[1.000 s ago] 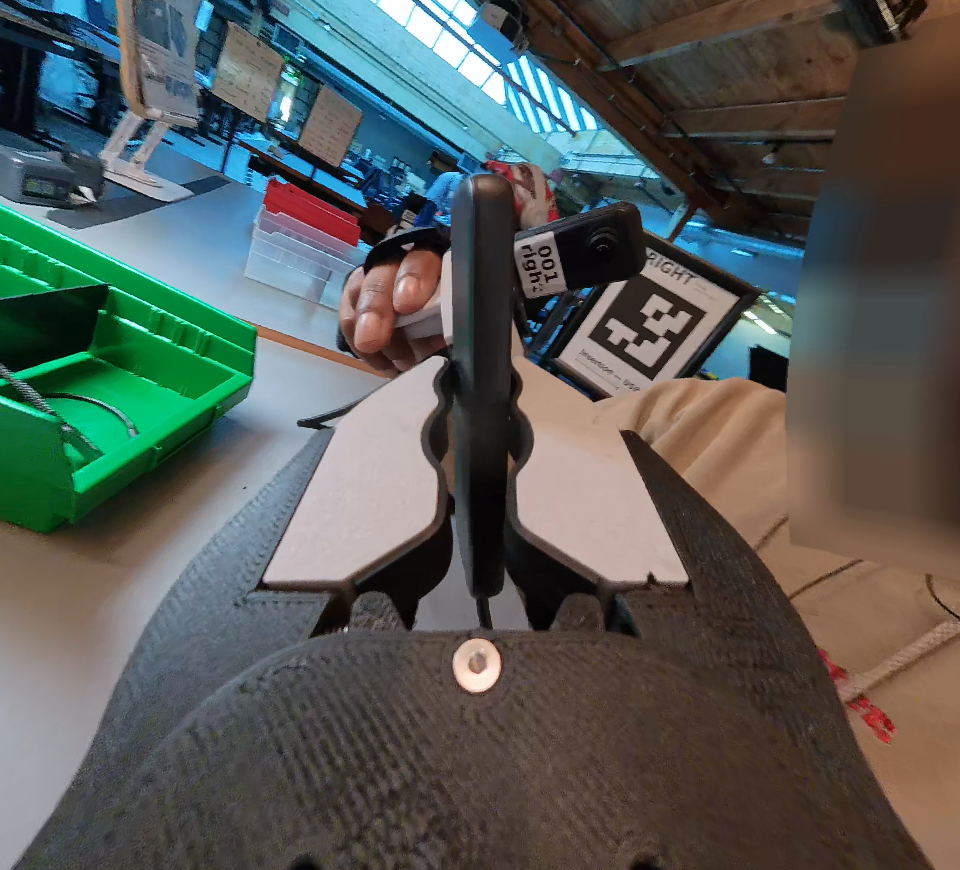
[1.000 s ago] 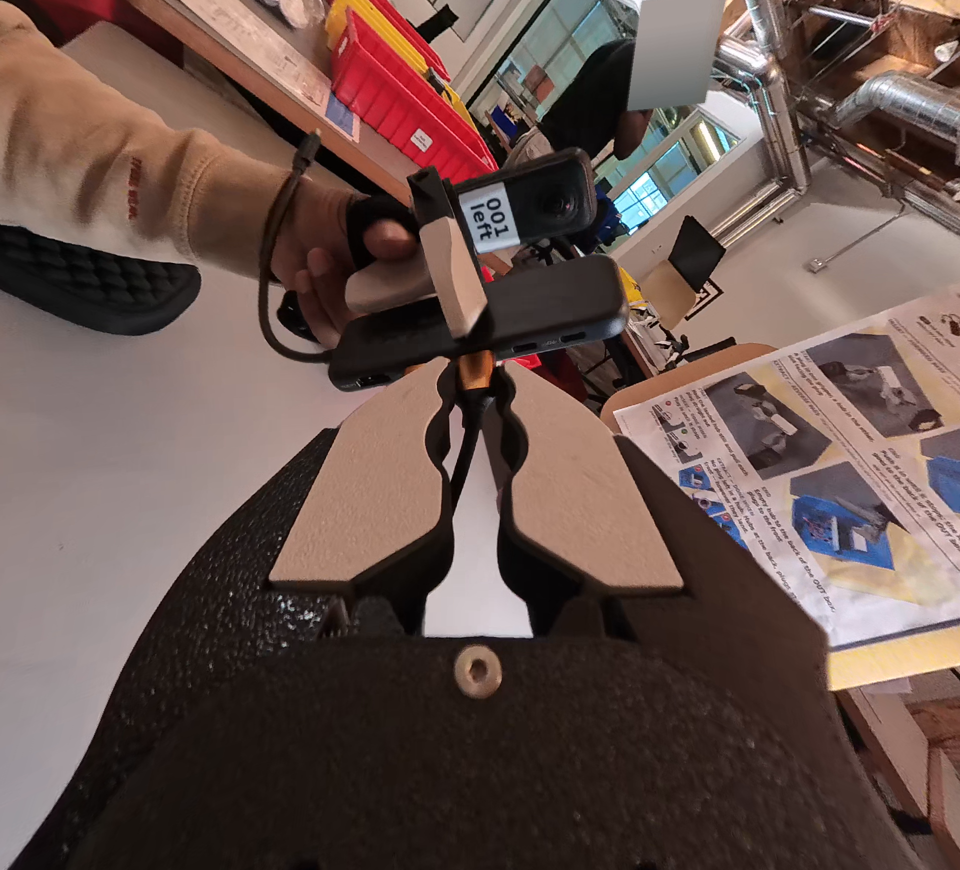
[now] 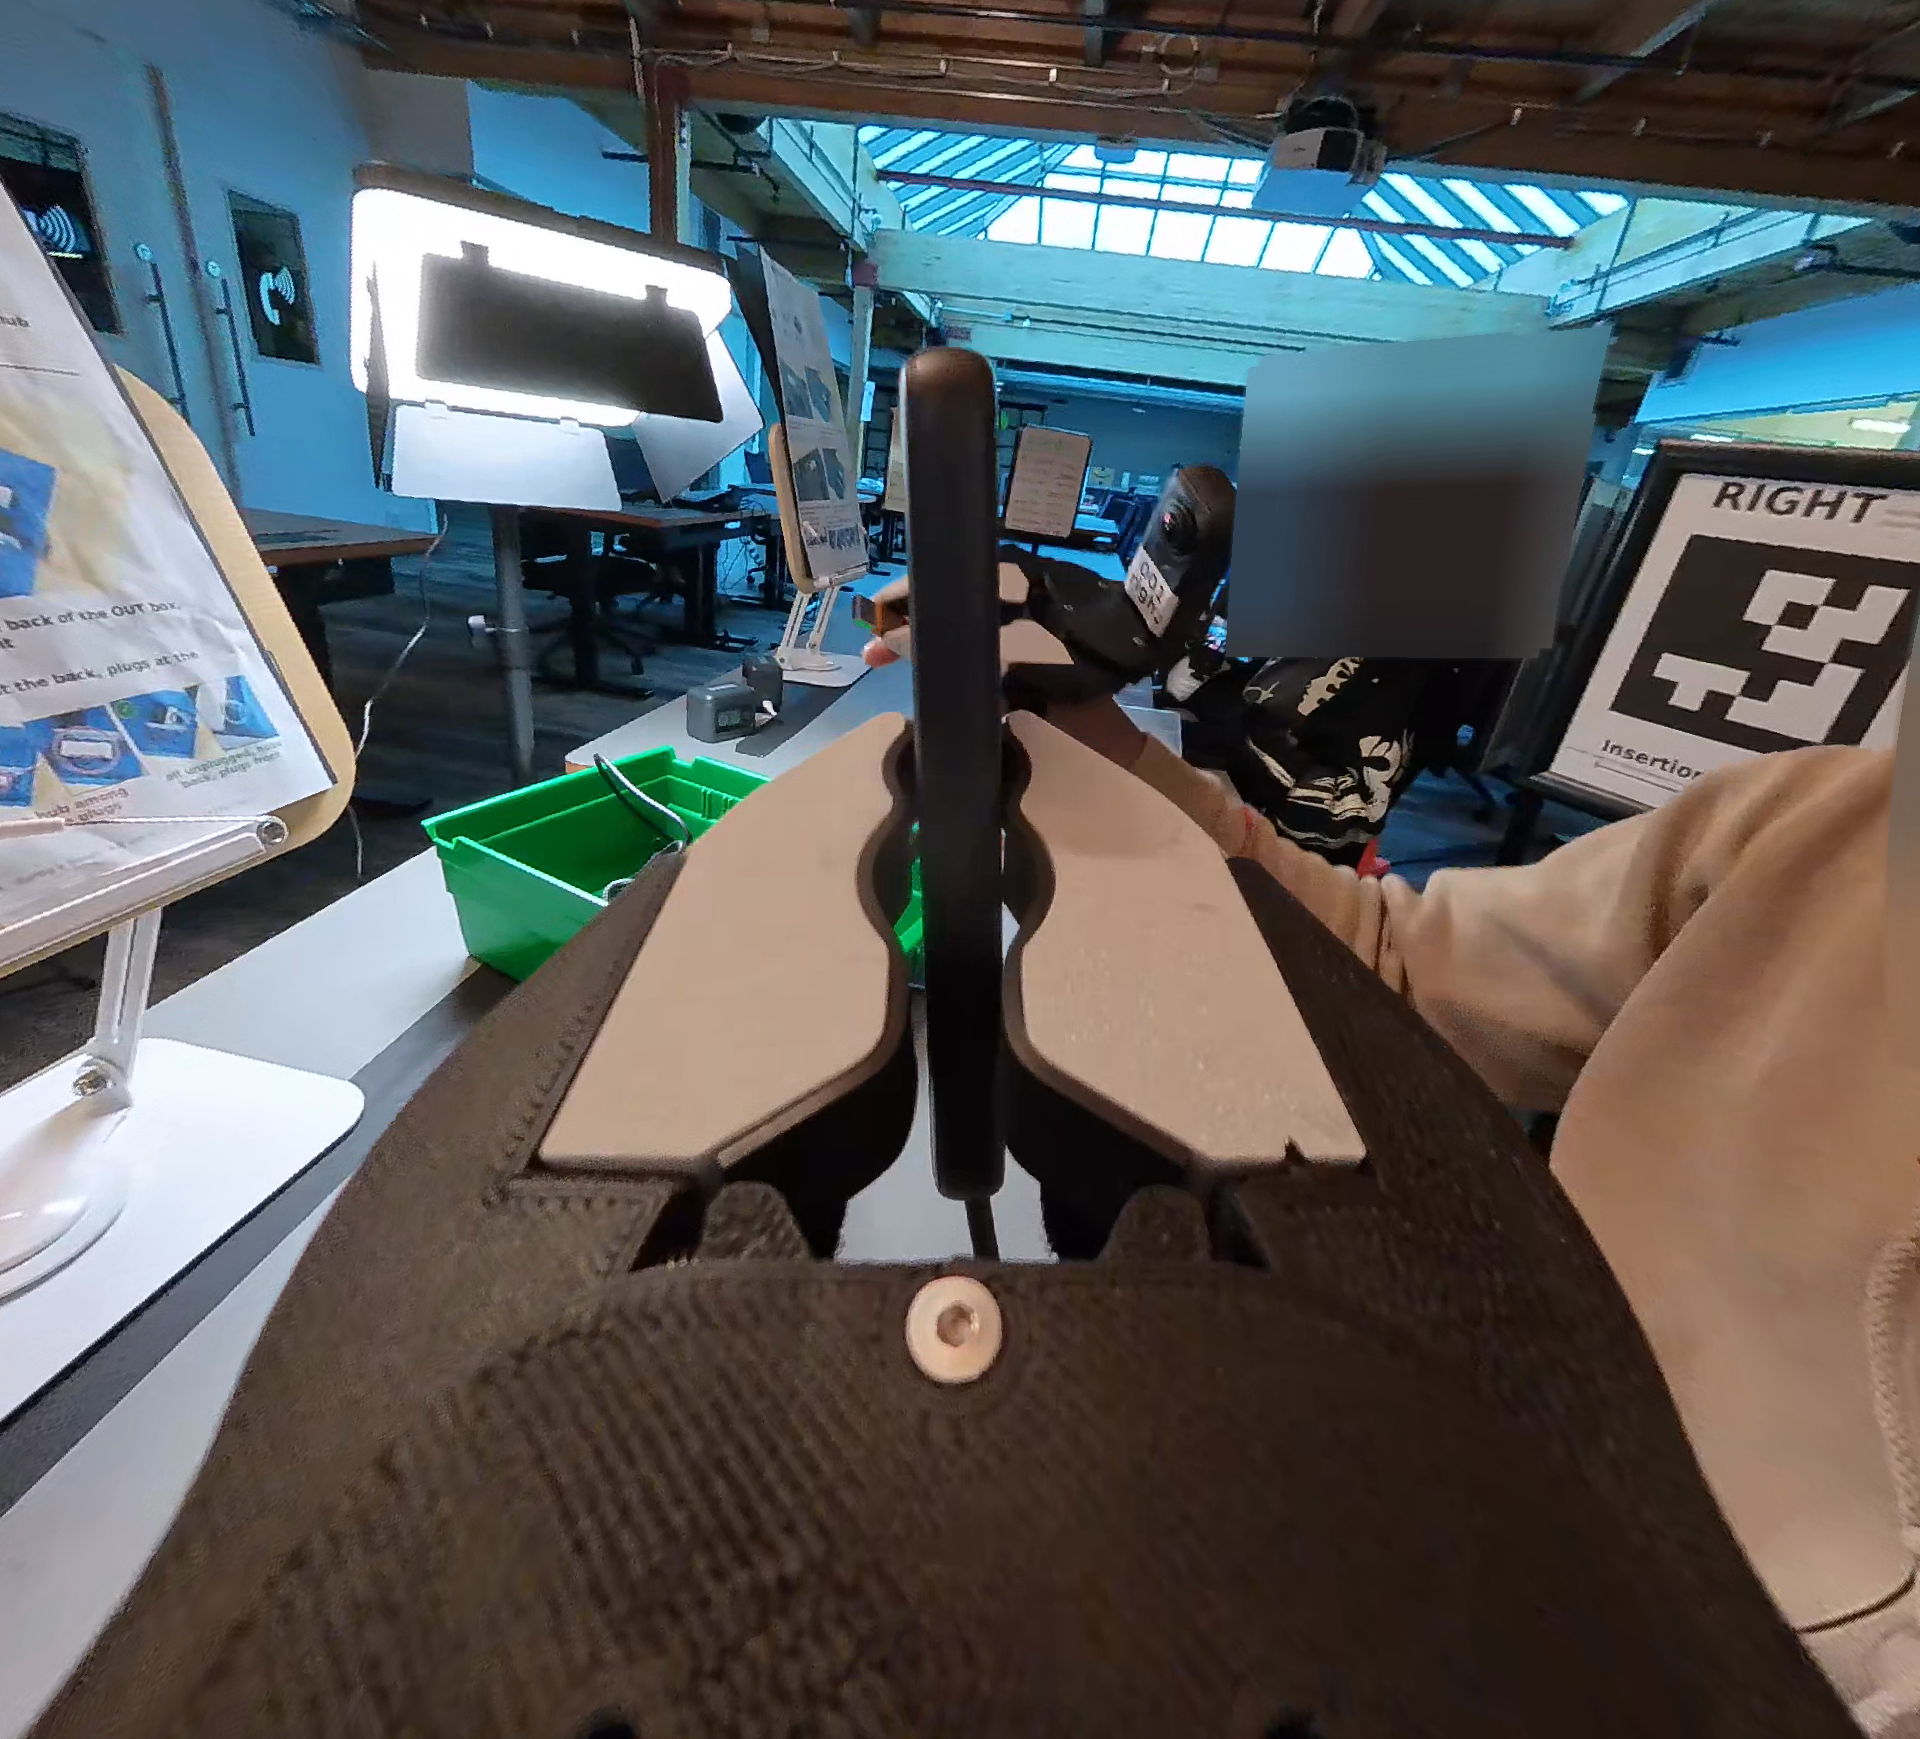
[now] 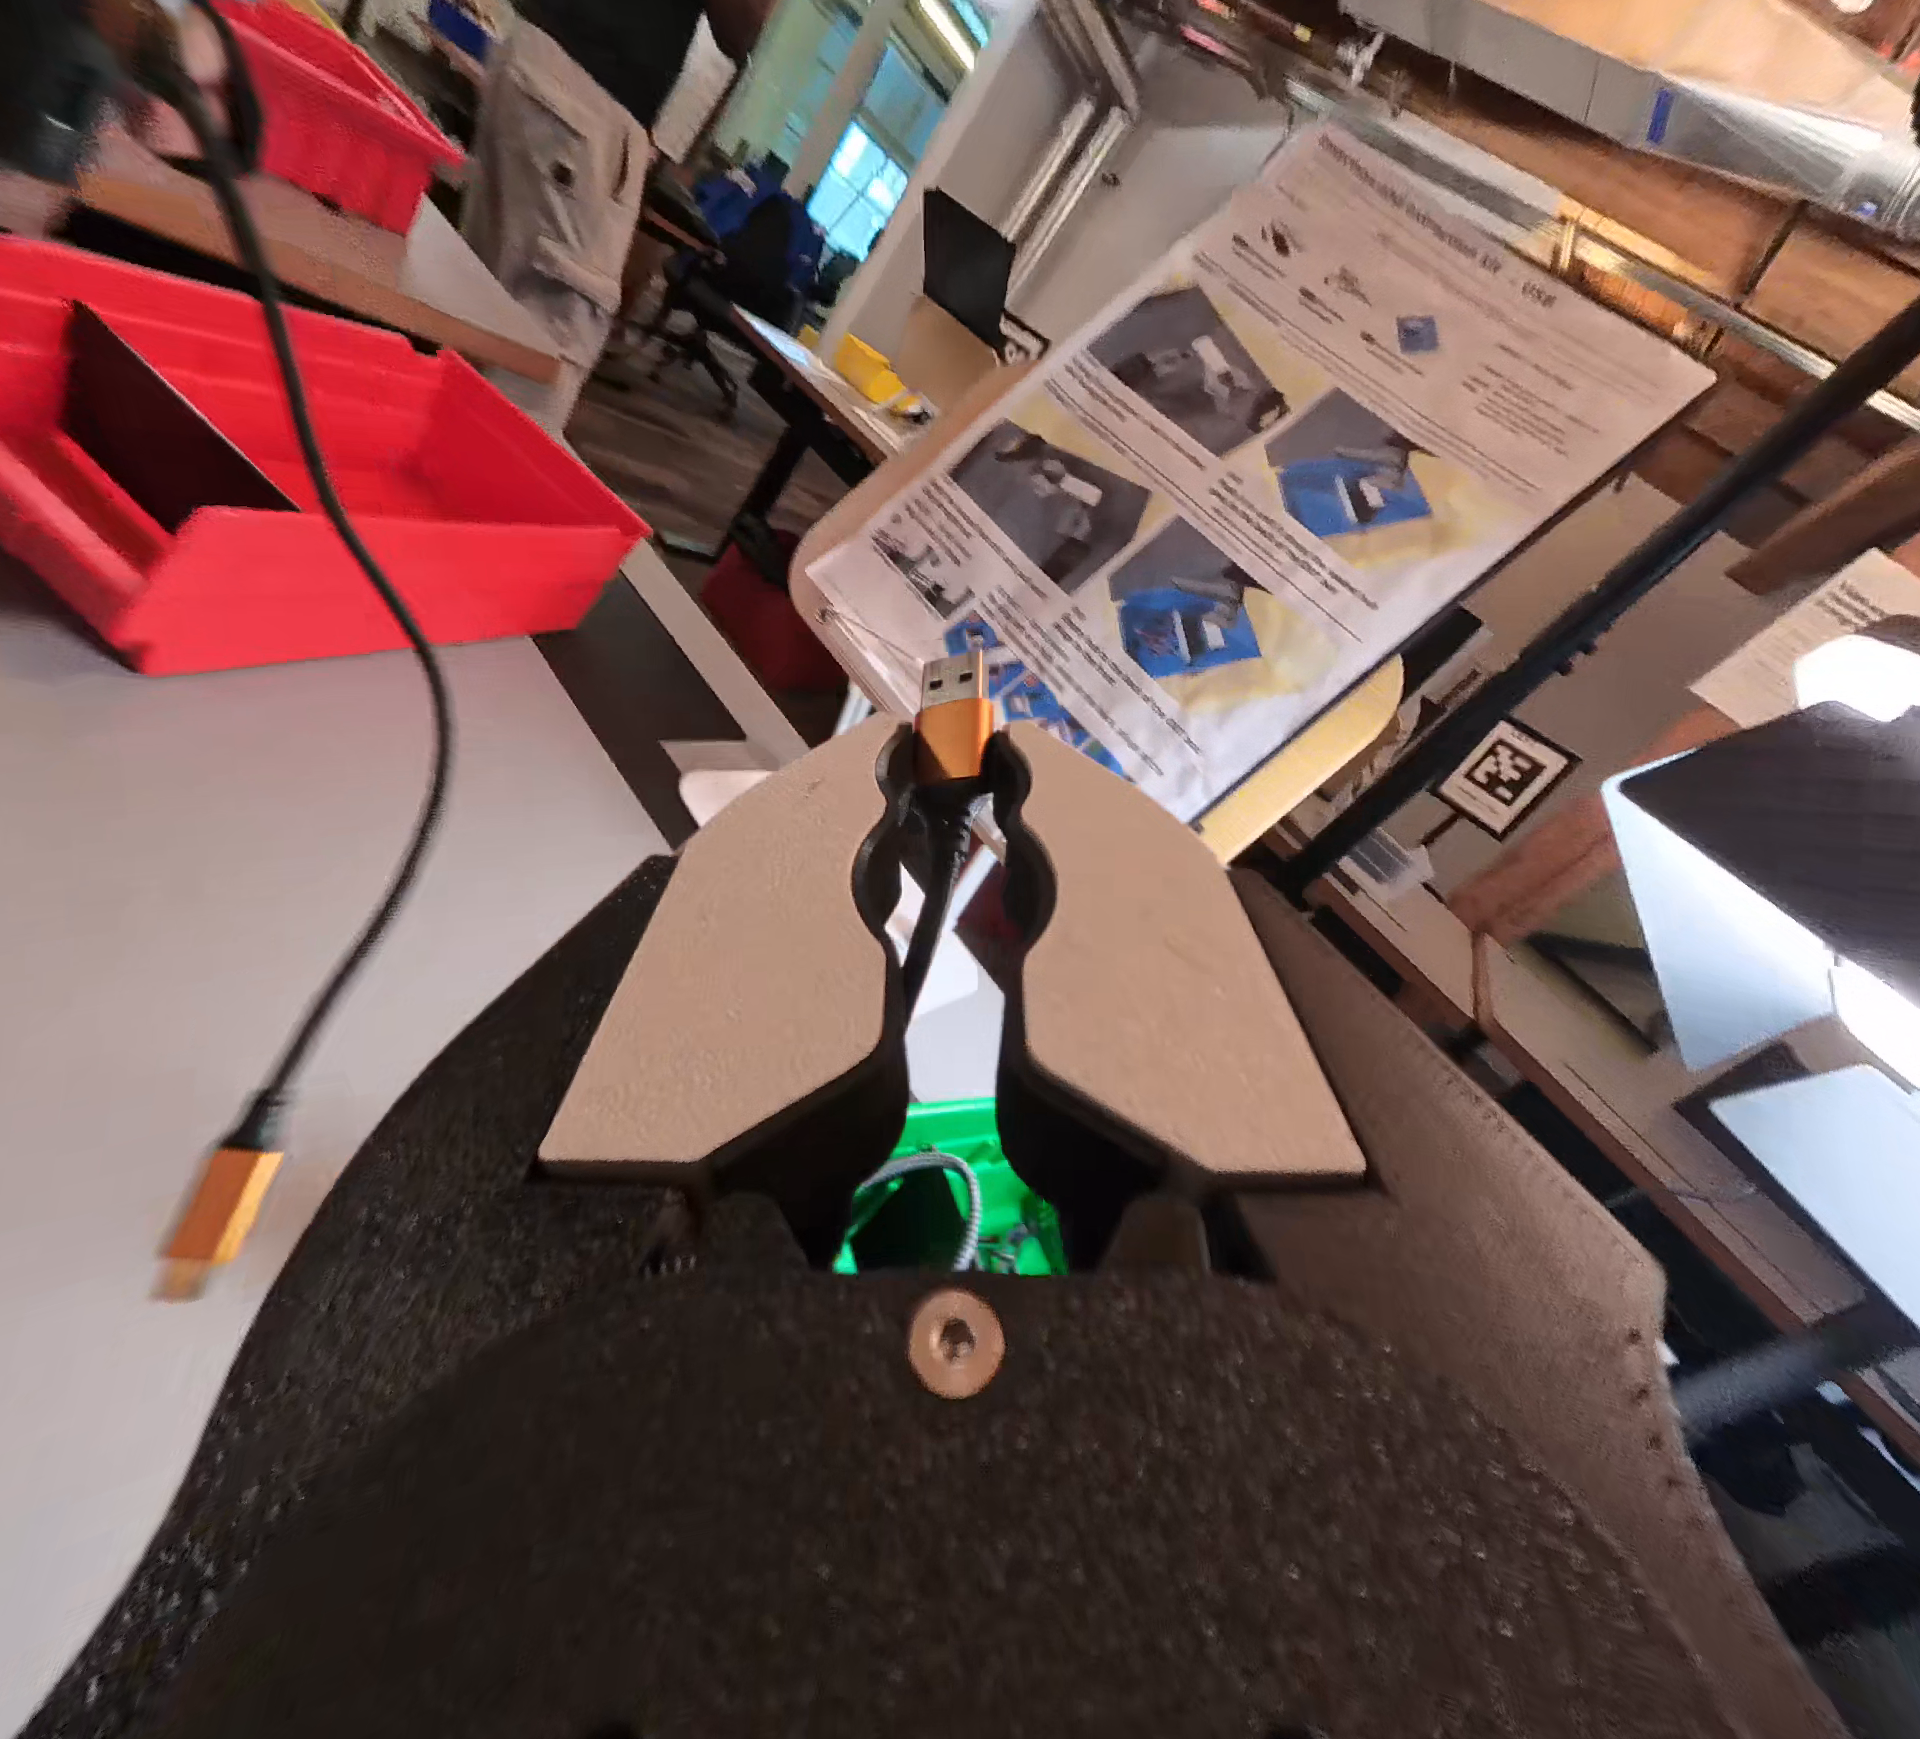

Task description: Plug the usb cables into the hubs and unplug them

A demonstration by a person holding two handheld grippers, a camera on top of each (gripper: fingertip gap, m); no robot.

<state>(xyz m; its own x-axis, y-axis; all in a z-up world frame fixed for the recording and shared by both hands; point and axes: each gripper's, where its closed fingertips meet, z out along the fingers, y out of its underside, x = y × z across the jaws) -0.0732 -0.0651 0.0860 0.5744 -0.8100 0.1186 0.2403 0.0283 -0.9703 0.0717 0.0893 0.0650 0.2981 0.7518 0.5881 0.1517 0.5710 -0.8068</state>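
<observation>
My left gripper is shut on a black USB hub, held upright and edge-on, with its cable leaving at the bottom. My right gripper is shut on an orange USB plug. The plug's metal tip points up and is free of any port. Its dark cable runs down between the fingers. In the left wrist view the right gripper shows just behind the hub, apart from it. A second black cable with an orange plug hangs from the upper left over the table.
A green bin with cables stands past the left gripper and shows under the right gripper. A red bin sits on the white table. Instruction boards on stands, a marker sign and a beige sleeve are nearby.
The orange plug was seated in the hub; now it is out and the right gripper has drawn away with it. Both grippers have swung to face other parts of the room.
</observation>
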